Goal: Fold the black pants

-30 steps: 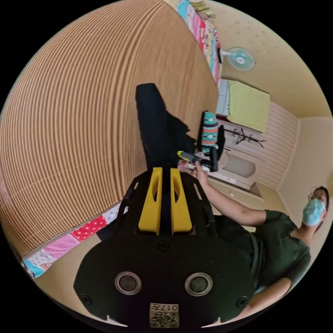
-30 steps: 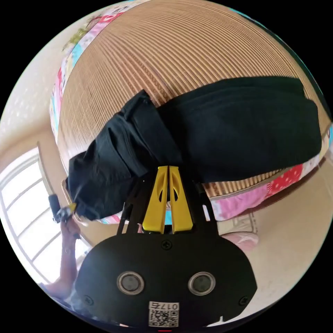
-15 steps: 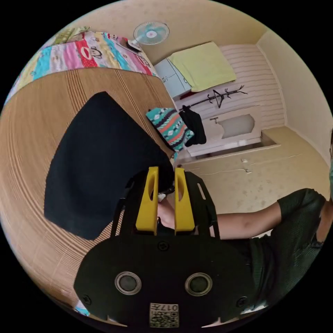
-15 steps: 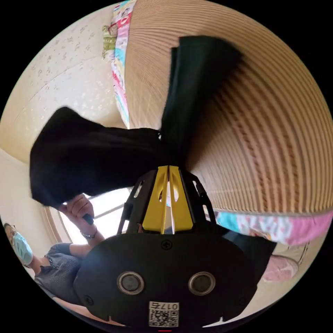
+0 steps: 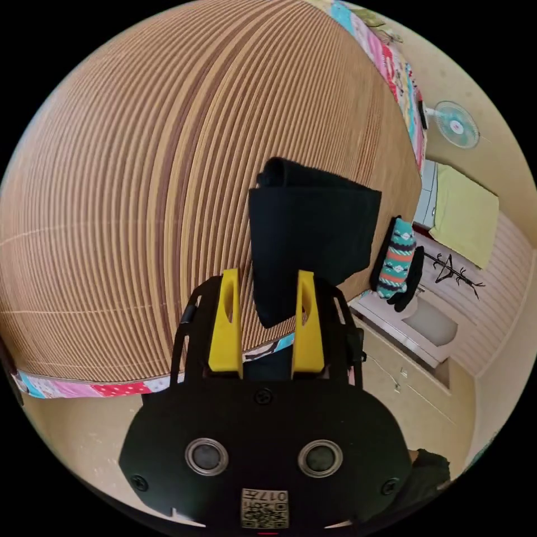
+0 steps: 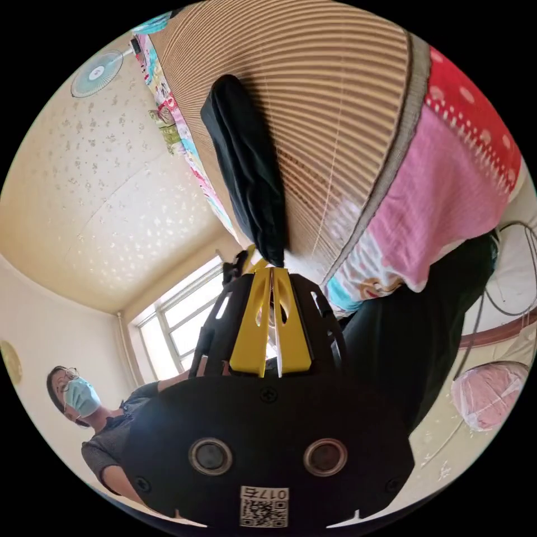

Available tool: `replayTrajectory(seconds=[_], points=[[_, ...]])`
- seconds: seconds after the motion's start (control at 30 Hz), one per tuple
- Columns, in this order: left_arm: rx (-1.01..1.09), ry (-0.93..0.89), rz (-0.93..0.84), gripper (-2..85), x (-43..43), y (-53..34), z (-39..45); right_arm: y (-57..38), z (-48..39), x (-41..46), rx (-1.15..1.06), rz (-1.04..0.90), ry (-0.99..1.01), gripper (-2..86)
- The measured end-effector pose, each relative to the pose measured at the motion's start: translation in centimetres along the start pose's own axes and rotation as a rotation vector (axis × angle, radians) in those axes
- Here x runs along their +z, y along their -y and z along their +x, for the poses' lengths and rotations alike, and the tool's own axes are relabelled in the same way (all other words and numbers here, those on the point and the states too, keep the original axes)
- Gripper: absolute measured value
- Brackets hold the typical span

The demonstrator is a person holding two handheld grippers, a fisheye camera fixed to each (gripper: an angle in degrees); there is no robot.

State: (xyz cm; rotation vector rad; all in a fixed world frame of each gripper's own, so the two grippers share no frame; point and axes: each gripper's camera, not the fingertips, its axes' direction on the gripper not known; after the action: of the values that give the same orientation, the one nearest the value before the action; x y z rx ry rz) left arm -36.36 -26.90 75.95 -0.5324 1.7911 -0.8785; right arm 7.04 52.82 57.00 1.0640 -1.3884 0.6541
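Note:
The black pants (image 5: 313, 235) lie folded in a flat rectangle on the bamboo mat (image 5: 140, 196), near the bed's front edge. My left gripper (image 5: 267, 275) hovers over their near corner with its yellow jaws wide apart and not touching the cloth. In the right gripper view the pants (image 6: 246, 168) appear edge-on and taper to a point at my right gripper (image 6: 273, 271), which is shut on that corner. Part of the left gripper (image 6: 241, 267) peeks out just beside it.
A patchwork quilt (image 6: 442, 184) hangs below the mat's edge. Beyond the bed are a fan (image 5: 456, 124), a patterned cloth (image 5: 396, 257) over a dark garment, and a yellow cloth (image 5: 467, 221). A masked person (image 6: 78, 397) stands by the window (image 6: 179, 324). A pink net bag (image 6: 489, 394) sits on the floor.
The pants were held up in the air by both grippers; now they lie folded on the mat. The left jaws have opened and let go. Both cameras have swung.

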Motion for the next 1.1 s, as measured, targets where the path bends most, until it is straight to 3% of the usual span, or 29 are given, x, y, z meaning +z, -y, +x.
replayTrajectory(seconds=[0.1,0.17,0.23,0.3,0.37,0.43,0.5,0.6,0.63,0.7,0.87,0.97,1.1], points=[[-0.181,-0.221,-0.062,10.0,2.0,-0.7,-3.3,-1.1,-0.4,-1.0,-0.034,0.122,0.153,1.1],[-0.165,-0.239,-0.128,9.3,3.8,-1.8,-2.1,-2.4,-0.4,-3.1,-0.055,0.28,0.207,1.7],[-0.056,-0.209,-0.271,7.5,6.5,-2.9,0.8,-4.8,0.7,-6.2,0.013,0.492,0.221,3.4],[0.197,-0.253,-0.687,4.7,12.2,-5.3,5.7,-6.0,1.5,-8.0,0.054,0.575,0.219,5.6],[0.374,-0.181,-0.784,4.8,12.5,-7.8,8.5,-6.4,1.8,-9.1,0.071,0.565,0.194,7.4],[0.527,-0.036,-0.711,5.1,9.9,-9.2,10.4,-6.1,1.5,-9.3,0.065,0.466,0.136,9.1],[0.613,0.181,-0.413,6.5,3.3,-9.3,10.9,-5.7,0.9,-8.6,0.03,0.376,0.091,10.0],[0.412,0.285,-0.002,11.4,-5.3,-7.6,7.5,-4.9,-0.2,-6.3,-0.015,0.237,0.042,11.7],[0.351,0.262,0.017,12.1,-6.2,-6.8,6.3,-4.6,-0.5,-5.3,-0.034,0.197,0.048,12.5],[0.142,0.094,-0.1,14.2,-6.2,-3.2,1.4,-4.1,-0.9,-3.9,-0.049,0.154,0.072,13.8],[-0.015,-0.09,-0.26,11.2,-3.8,-2.0,-2.2,-4.0,-1.0,-1.5,-0.022,0.167,0.099,17.2],[0.002,-0.082,-0.422,2.3,-2.0,-3.8,-0.4,-4.4,-0.6,-1.3,0.03,0.221,0.039,20.2],[0.046,-0.218,-0.465,0.5,-1.4,-7.4,2.3,-5.0,-0.1,-2.2,-0.008,0.305,0.124,21.1]])
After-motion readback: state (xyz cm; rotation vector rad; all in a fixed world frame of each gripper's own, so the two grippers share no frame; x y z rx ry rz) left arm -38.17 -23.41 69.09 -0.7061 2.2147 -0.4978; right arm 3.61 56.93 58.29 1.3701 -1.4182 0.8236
